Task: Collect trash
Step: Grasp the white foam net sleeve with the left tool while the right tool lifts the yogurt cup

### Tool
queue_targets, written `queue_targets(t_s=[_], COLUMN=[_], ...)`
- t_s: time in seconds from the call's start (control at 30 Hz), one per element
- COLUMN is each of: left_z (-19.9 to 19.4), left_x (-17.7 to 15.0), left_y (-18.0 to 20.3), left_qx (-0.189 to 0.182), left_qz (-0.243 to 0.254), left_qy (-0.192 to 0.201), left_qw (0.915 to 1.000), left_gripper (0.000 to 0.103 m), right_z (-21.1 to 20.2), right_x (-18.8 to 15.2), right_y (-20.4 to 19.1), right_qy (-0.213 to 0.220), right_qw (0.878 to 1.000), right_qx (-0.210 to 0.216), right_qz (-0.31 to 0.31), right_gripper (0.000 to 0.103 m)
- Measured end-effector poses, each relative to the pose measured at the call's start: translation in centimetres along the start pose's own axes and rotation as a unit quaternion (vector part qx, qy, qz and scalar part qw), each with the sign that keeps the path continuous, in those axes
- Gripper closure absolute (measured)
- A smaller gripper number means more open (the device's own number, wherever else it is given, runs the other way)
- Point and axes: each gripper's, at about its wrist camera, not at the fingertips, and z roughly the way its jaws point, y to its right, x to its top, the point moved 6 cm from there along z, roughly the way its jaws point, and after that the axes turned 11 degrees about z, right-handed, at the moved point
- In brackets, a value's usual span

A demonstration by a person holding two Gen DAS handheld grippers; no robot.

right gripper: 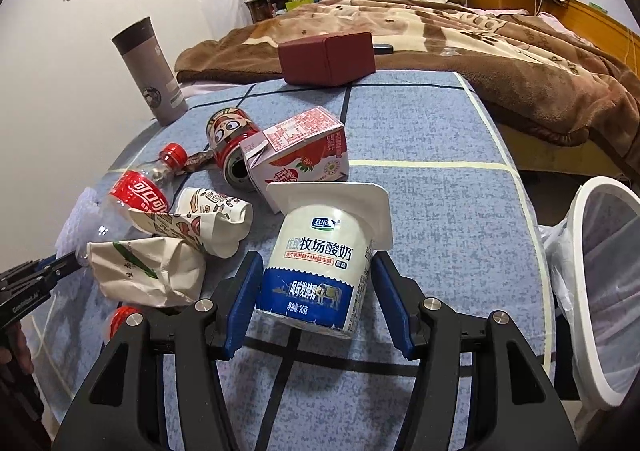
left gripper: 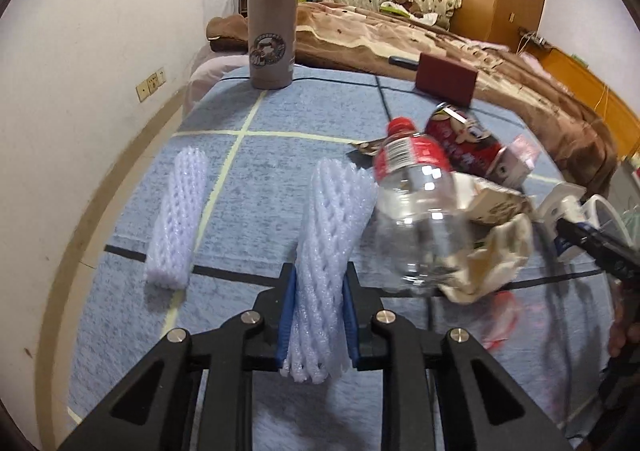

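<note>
While angled downward, left tongs (left gripper: 319,283) pinch the foam net (left gripper: 326,235).

The plastic bottle (right gripper: 136,207) lies on its side on the table (right gripper: 440,211), cap toward the thermos (right gripper: 150,71), which stands upright behind it at the far left edge. Right of the bottle's neck lies the can (right gripper: 228,147), and touching the can's right side, the milk carton (right gripper: 300,147). Behind the carton, at the far edge, sits a box (right gripper: 328,57). Before the bottle lie two crumpled paper cups (right gripper: 192,243). Right of these stands the yogurt cup (right gripper: 316,271), between the right gripper's (right gripper: 316,291) fingers. Left of the bottle, one foam net (left gripper: 324,251) sits in the left gripper (left gripper: 318,315); another foam sleeve (left gripper: 176,219) lies further left. A bin (right gripper: 600,291), seemingly bag-lined, stands off the table's right edge.
</note>
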Motion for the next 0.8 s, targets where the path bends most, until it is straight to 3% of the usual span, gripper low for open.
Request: queue_targets(t_s=[0.8], left_z=[-4.7], left_x=[2.1], left_y=[7.9], left_qx=[-0.040], left_qz=[0.029], left_qy=[0.056], left_qw=[0.9972], left_gripper=[0.080], right_z=[-5.0], right_x=[0.0], right_y=[2.8], right_qy=[0.049], right_qw=[0.998], right_qx=[0.023], right_qz=[0.010], right_gripper=[0.046])
